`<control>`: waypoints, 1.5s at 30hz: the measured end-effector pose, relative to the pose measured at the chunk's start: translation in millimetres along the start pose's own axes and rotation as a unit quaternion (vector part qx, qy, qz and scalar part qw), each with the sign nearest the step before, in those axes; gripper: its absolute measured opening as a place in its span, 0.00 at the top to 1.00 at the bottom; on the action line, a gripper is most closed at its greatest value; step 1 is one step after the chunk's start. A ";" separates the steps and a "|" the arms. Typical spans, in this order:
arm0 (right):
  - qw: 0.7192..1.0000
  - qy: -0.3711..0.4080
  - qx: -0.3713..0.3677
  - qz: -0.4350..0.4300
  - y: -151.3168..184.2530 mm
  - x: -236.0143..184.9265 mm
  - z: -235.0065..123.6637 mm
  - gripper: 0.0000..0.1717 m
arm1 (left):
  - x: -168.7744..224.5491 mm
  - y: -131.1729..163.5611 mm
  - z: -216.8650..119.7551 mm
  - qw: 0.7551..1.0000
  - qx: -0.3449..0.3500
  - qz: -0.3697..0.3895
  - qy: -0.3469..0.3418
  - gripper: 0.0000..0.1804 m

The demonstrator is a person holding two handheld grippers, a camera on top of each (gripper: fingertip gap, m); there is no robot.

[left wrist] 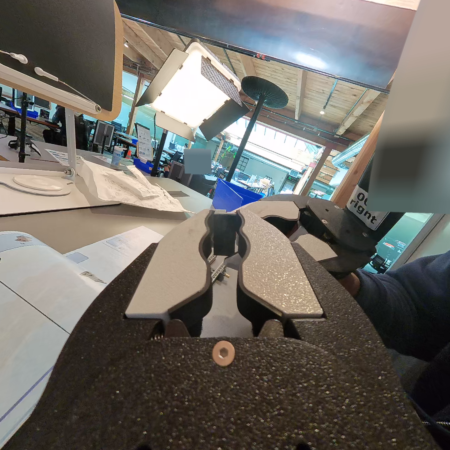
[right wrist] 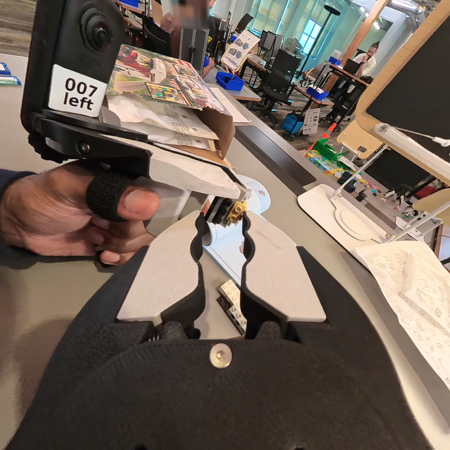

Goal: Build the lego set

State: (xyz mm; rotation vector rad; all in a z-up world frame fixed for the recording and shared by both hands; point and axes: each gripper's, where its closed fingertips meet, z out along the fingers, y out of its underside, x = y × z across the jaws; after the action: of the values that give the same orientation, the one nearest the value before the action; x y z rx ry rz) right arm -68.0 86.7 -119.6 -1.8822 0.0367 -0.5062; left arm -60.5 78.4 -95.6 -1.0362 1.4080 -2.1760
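I am holding a small brick assembly [right wrist: 225,211] in my left gripper [left wrist: 225,232]; its two fingers are pressing on the black part from both sides, with the jaws standing narrow. In the right wrist view this assembly is showing black, grey and a tan piece [right wrist: 238,210] with two studs. My right gripper [right wrist: 222,219] is standing half open just under it. The tip of the right finger [right wrist: 246,220] is sitting right at the tan piece, but I cannot tell if it is touching, and the left finger [right wrist: 199,219] is staying clear of the bricks, so this gripper is gripping nothing. A hand [right wrist: 73,211] with a black finger sleeve is carrying the left gripper. Below both tools an open instruction booklet [right wrist: 226,243] is lying on the grey table [right wrist: 280,185], and a loose white and black brick group [right wrist: 231,302] is resting beside it, between the bases of my right fingers. A printed box [right wrist: 165,80] with papers is lying behind, and crumpled white paper [right wrist: 409,287] at the right.
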 end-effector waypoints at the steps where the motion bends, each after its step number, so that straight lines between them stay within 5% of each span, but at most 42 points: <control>1: 1.000 0.000 -0.001 -0.001 0.5 0.2 -0.1 0.83 | 0.1 0.2 0.2 1.000 0.000 -0.001 0.000 0.91; 30: 0.999 0.008 0.006 -0.051 4.1 4.3 -1.1 0.84 | 1.0 4.4 0.9 0.999 -0.023 0.025 -0.002 0.91; 45: 0.998 -0.005 0.016 -0.062 5.9 8.5 -2.7 0.84 | -0.4 19.1 0.3 0.995 -0.090 0.039 0.021 0.91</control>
State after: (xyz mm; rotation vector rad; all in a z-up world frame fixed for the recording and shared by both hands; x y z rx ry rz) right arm -60.0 79.8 -121.4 -1.8632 -0.0937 -0.5789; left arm -61.8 70.0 -112.7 -0.9834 1.6605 -2.0574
